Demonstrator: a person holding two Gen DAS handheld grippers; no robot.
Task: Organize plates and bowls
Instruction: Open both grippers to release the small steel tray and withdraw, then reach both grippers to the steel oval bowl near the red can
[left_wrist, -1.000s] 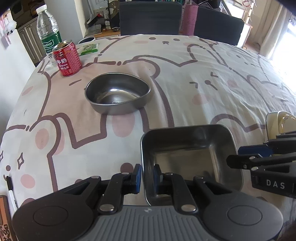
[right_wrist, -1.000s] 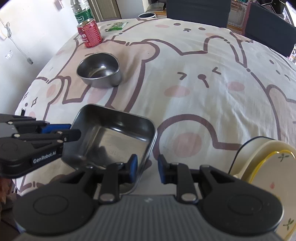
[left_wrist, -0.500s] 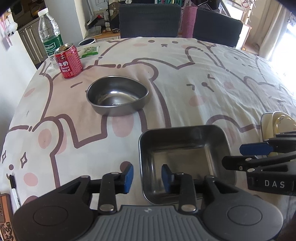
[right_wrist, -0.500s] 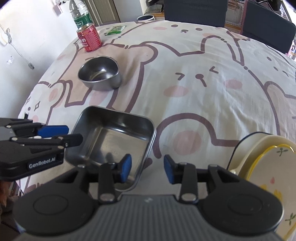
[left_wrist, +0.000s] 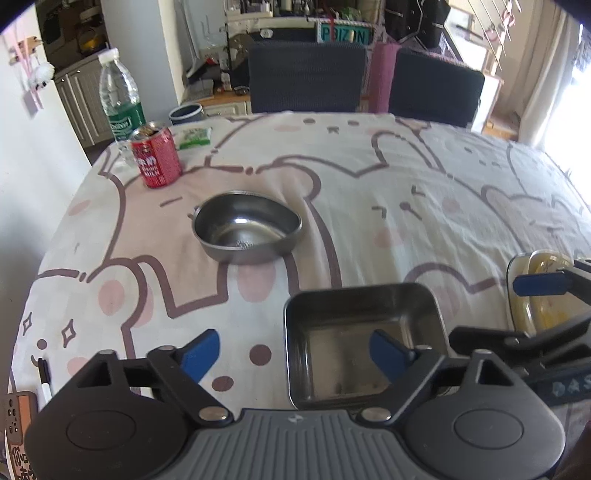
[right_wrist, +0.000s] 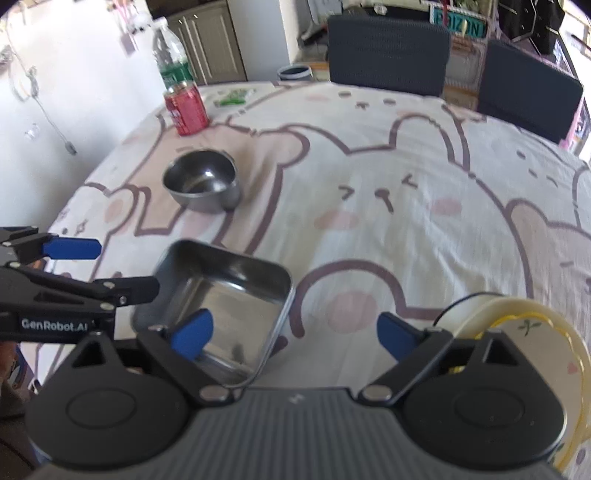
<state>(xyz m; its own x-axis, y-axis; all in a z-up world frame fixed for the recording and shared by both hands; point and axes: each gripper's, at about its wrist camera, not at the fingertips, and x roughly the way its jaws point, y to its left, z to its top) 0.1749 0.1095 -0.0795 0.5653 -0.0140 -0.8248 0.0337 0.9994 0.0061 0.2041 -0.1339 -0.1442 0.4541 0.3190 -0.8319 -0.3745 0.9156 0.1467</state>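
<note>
A square steel tray (left_wrist: 364, 332) (right_wrist: 218, 295) rests on the tablecloth close in front of both grippers. A rounded steel bowl (left_wrist: 245, 230) (right_wrist: 201, 182) sits farther back to the left. Cream and yellow plates (right_wrist: 517, 325) (left_wrist: 535, 284) are stacked at the right. My left gripper (left_wrist: 295, 350) is open, its right finger over the tray and its left finger outside it. My right gripper (right_wrist: 295, 332) is open, straddling the tray's right corner. Neither holds anything.
A red drink can (left_wrist: 157, 157), a water bottle (left_wrist: 120, 99) and a green packet (left_wrist: 194, 136) stand at the far left. Two dark chairs (left_wrist: 306, 81) are behind the table. A marker (left_wrist: 44, 380) lies at the near left edge.
Both grippers have opened wide, letting go of the tray's rim, and have risen and pulled back a little. The tray stays on the cloth.
</note>
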